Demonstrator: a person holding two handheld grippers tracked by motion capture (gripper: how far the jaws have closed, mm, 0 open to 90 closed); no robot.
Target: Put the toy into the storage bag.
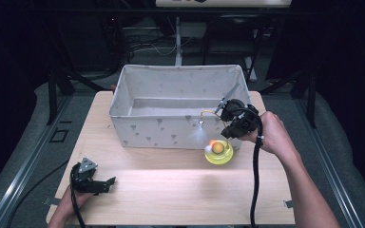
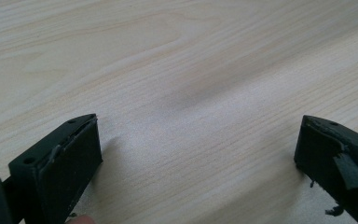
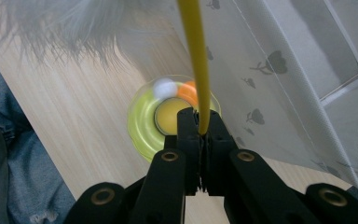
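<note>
The right gripper (image 3: 199, 122), clenched, grasps a yellow wand (image 3: 195, 56) at its lower end, a grey feather tuft (image 3: 60, 28) swinging beyond the fingertips. Just under those fingers sits a yellow-green disc toy (image 1: 218, 152) with orange and white balls, touching the fabric bin (image 1: 171, 133). To do this well, I judge, lift steadily and clear the bin's rim (the tuft may snag). The left gripper (image 2: 198, 154) lies released over the table (image 2: 177, 70). No readable writing; the bin carries small grey motifs.
</note>
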